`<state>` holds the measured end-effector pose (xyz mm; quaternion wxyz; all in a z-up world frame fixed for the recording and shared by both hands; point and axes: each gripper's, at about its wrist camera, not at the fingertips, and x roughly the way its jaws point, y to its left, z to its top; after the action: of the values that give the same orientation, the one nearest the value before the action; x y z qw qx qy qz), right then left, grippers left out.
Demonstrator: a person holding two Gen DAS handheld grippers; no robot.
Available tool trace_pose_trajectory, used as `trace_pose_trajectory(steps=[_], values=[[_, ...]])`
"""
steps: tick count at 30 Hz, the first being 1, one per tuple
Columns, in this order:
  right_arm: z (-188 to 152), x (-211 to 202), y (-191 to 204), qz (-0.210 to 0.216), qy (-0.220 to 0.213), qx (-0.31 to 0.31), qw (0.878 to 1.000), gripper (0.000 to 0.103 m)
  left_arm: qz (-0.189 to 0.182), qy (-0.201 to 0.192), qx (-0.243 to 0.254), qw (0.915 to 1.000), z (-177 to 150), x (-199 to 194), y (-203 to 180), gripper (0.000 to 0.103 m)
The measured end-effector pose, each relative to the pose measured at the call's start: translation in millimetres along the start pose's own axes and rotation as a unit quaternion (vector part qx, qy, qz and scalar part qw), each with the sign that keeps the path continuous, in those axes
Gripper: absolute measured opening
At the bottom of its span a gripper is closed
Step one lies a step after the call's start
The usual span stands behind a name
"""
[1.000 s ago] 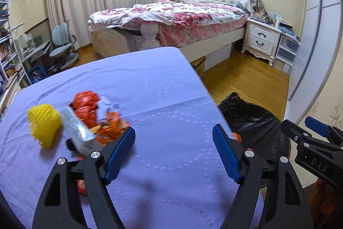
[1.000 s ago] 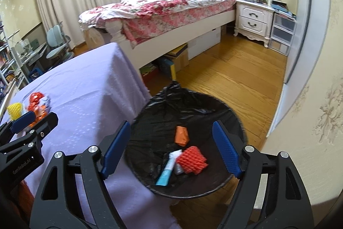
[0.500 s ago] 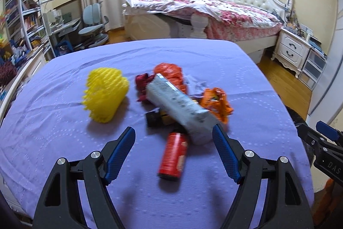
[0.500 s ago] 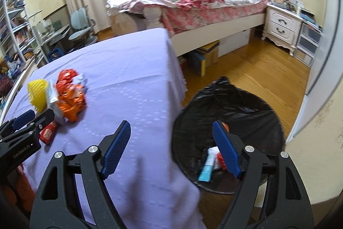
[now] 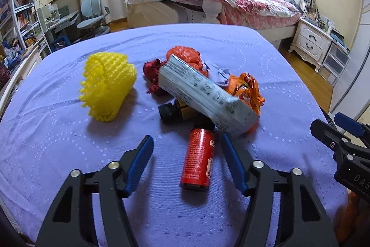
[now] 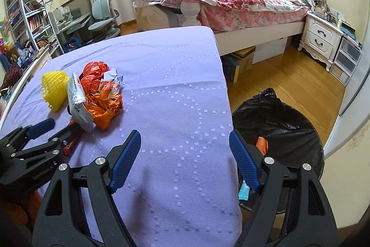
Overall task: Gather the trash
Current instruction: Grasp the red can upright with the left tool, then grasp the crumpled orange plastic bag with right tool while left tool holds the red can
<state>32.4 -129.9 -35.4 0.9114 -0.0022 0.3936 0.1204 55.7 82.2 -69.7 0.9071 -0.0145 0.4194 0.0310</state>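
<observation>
A pile of trash lies on the purple tablecloth [image 5: 57, 142]: a red can [image 5: 198, 159] on its side, a long grey-white carton [image 5: 203, 94], a dark bottle [image 5: 171, 110], orange wrappers [image 5: 247, 87], red wrappers [image 5: 185, 54] and a yellow foam net [image 5: 107, 85]. My left gripper [image 5: 187, 161] is open, its fingers on either side of the red can. My right gripper [image 6: 183, 161] is open and empty over the table's right edge, beside the black-lined trash bin [image 6: 289, 129].
The bin on the wooden floor holds an orange scrap [image 6: 262, 145] and other trash. A bed [image 6: 231, 1], a white nightstand [image 6: 321, 38], desk chairs [image 6: 101, 15] and bookshelves [image 6: 27, 13] stand beyond the table. The right gripper shows at the left view's right edge [image 5: 346, 145].
My left gripper swung from the table's right side to the trash pile and closed in around the red can. My right gripper moved from over the bin back over the table edge.
</observation>
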Motion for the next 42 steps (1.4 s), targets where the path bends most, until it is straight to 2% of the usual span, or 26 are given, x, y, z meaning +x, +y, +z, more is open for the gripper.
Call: trace_pose_trajectory(steps=[2, 3, 5, 15, 34, 42], values=[[1, 2, 2, 0.001, 0.001, -0.001, 1.000, 0.077, -0.008, 0.012, 0.004, 0.9999, -1, 5, 0, 0.043], [1, 2, 3, 0.001, 0.001, -0.002, 1.000, 0.077, -0.007, 0.012, 0.006, 0.9999, -1, 4, 0, 0.042], [1, 3, 5, 0.003, 0.003, -0.005, 1.000, 0.077, -0.013, 0.011, 0.010, 0.9998, -2, 3, 0, 0.028], [3, 10, 27, 0.019, 0.007, -0.024, 1.000, 0.077, -0.010, 0.004, 0.002, 0.9999, -16, -6, 15, 0.027], [35, 26, 66, 0.040, -0.010, -0.030, 0.999, 0.077, 0.065, -0.015, -0.048, 0.9966, -19, -13, 87, 0.027], [30, 45, 82, 0.048, 0.023, -0.052, 0.997, 0.077, 0.065, -0.015, -0.073, 0.9951, -18, -13, 102, 0.027]])
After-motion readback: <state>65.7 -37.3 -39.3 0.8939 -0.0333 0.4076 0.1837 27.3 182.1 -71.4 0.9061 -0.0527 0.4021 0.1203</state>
